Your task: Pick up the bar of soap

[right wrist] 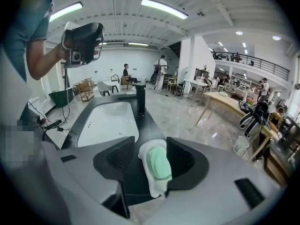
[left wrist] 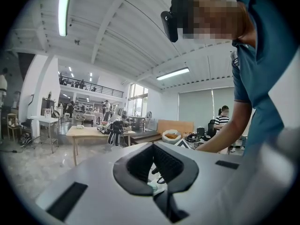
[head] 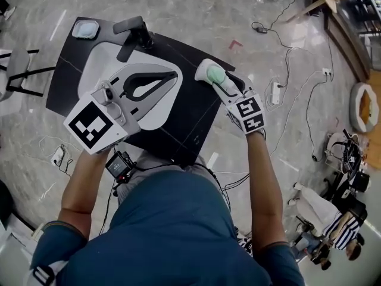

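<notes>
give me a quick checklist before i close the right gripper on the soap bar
1. Right hand-held gripper jaws apart: ok.
2. Green soap bar between those jaws: ok.
3. Soap centred in the gap: not ok, it lies nearer the right jaw.
4. Pads clear of the white soap dish: cannot tell, its rim sits at or against the right jaw.
5. Left hand-held gripper out of the way: ok, jaws together and empty, over the sink basin.
</notes>
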`<state>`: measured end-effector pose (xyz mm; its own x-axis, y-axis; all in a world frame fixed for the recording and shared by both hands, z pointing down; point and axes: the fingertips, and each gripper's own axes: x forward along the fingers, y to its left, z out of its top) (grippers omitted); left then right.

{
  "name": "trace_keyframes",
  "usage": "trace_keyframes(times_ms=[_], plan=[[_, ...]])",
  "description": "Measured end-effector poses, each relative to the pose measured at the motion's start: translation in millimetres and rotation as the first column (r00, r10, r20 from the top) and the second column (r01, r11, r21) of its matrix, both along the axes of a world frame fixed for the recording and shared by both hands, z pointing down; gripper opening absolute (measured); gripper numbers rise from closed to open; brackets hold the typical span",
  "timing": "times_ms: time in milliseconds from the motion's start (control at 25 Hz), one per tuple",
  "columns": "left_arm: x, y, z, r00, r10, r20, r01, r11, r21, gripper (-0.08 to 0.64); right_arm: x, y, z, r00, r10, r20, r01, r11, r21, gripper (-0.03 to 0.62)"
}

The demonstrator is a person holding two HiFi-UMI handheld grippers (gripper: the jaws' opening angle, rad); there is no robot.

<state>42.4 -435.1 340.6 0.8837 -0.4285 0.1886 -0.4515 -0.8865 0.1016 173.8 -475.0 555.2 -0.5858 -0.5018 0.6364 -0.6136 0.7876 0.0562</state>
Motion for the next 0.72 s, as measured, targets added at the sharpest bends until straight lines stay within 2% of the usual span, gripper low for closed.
trace_keyframes(times_ms=[120, 240, 720], plan=[[-2, -2, 4, 1.000, -0.009, -0.001, 0.009, 1.000, -0.008, 0.002, -1, -2, 22, 0.996, -0.038, -0.084, 0.037, 0.999, -0.008, 0.233], [-3, -4, 9, 1.000, -0.017, 0.000, 0.017, 1.000, -0.020, 0.002, 1, -4, 43, 0.979, -0.076, -0.192, 0.074, 0.997, -0.016, 0.270], [-8, -8, 27, 0.999, -0.042, 0.005, 0.042, 0.998, -0.051, 0.002, -6, -15, 109, 0.888, -0.202, -0.412, 0.208, 0.978, -0.032, 0.318]])
